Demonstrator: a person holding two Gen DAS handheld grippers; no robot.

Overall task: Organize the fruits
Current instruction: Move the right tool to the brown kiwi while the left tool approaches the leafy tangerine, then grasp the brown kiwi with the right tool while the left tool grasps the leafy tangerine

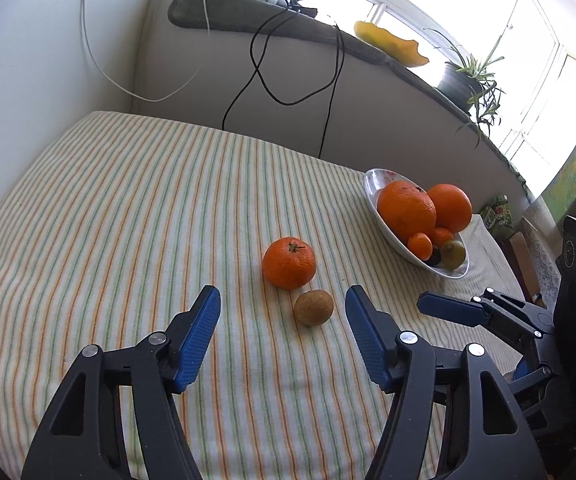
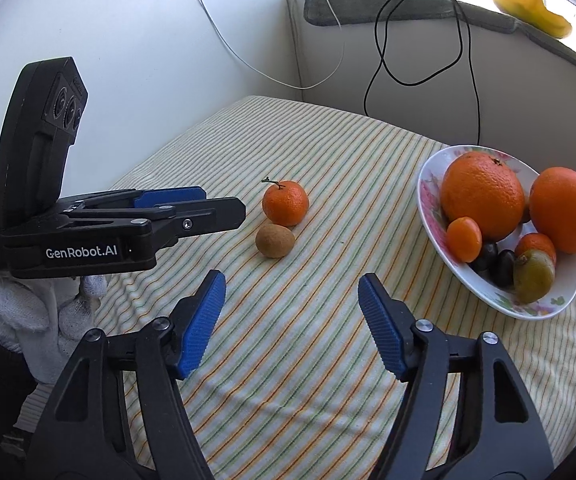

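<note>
Most fruit already sits in the white floral-rimmed oval ceramic bowl (image 2: 428, 184): two big oranges, small tangerines, dark plums and a kiwi. Left on the striped tablecloth (image 1: 108, 208), touching each other, are a stemmed orange tangerine (image 1: 289, 263) and a brown fuzzy kiwi (image 1: 313, 307). The left gripper (image 1: 282, 308) hovers spread wide just before that kiwi, and the right gripper (image 2: 291, 294) is likewise wide and empty.
</note>
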